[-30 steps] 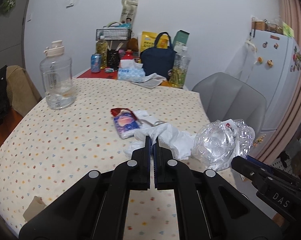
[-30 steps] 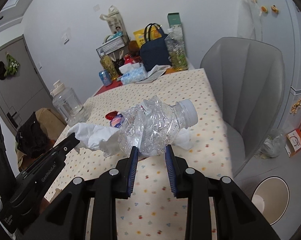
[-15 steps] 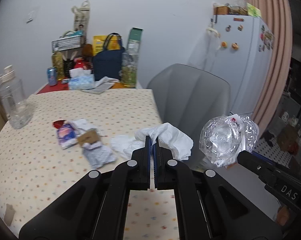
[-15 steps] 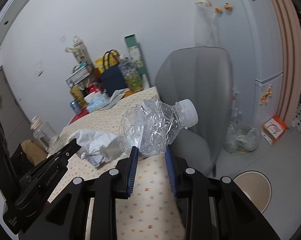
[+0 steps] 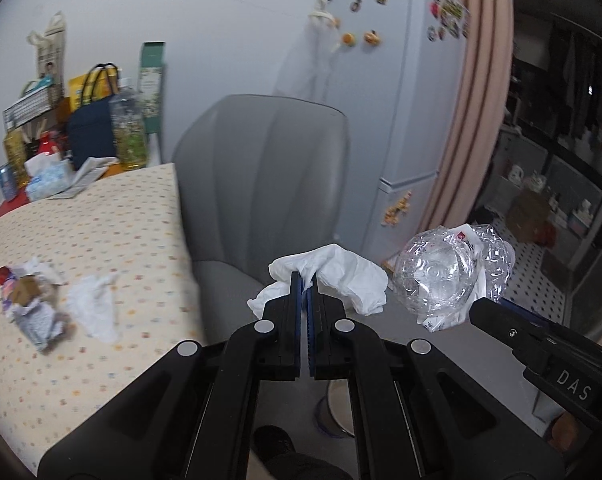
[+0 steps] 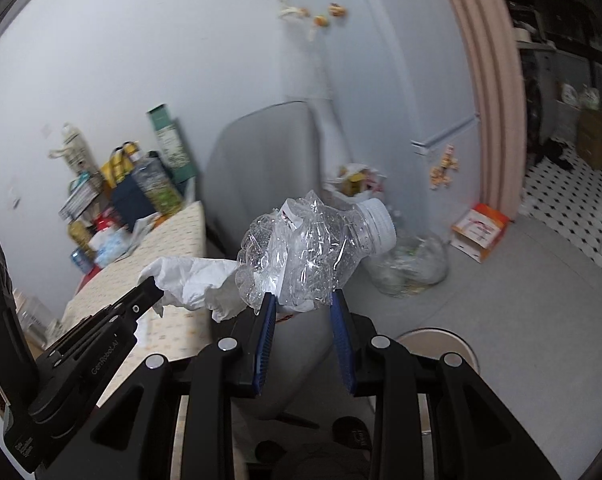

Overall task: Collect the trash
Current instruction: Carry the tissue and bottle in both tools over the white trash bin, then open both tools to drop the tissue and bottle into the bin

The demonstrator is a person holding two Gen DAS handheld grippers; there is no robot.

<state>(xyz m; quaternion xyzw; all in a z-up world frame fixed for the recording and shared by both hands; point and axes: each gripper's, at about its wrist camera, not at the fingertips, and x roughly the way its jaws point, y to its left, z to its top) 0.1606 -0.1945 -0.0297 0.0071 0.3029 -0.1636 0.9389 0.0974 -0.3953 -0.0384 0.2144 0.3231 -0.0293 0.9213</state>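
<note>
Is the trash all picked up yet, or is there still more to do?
Not yet. In hand: the left claw is shut on a crumpled tissue, and the right claw grips a crushed bottle. Neither is in the bin on the floor yet. Left on the table: a white tissue and a wrapper pile.

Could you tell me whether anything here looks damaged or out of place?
The clear plastic bottle in the right gripper is crushed. Crumpled wrappers and a tissue lie loose on the table.
</note>
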